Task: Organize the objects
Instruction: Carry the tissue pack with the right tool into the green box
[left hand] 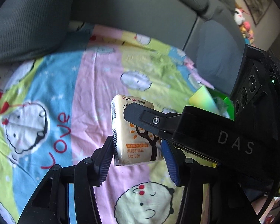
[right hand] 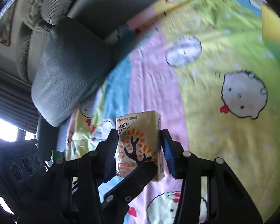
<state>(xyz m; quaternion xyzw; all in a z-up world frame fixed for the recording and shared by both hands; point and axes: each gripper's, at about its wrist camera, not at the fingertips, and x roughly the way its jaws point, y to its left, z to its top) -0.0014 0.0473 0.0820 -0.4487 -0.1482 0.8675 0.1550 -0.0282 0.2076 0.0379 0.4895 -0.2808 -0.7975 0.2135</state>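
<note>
The left gripper (left hand: 138,152) points down at a slant, and its two blue ribbed pads press on the sides of a small cream pack of paper tissues (left hand: 134,130) with an orange and brown tree printed on it. The pack stands upright between the pads, up in the air above the bed. The right gripper (right hand: 140,149) also slants down and squeezes the same tissue pack (right hand: 139,145) from its own two sides, so both grippers are half closed on it. In the left wrist view a black finger (left hand: 145,119) of the right gripper lies across the front of the pack. Under the pack is a soft bedsheet (left hand: 95,85) with blue, pink and yellow stripes, cartoon sheep and the red word "Love". A grey pillow (right hand: 69,71) lies on the sheet. Behind it is a grey padded headboard (left hand: 130,5). A framed picture (left hand: 255,0) hangs on the wall.
</note>
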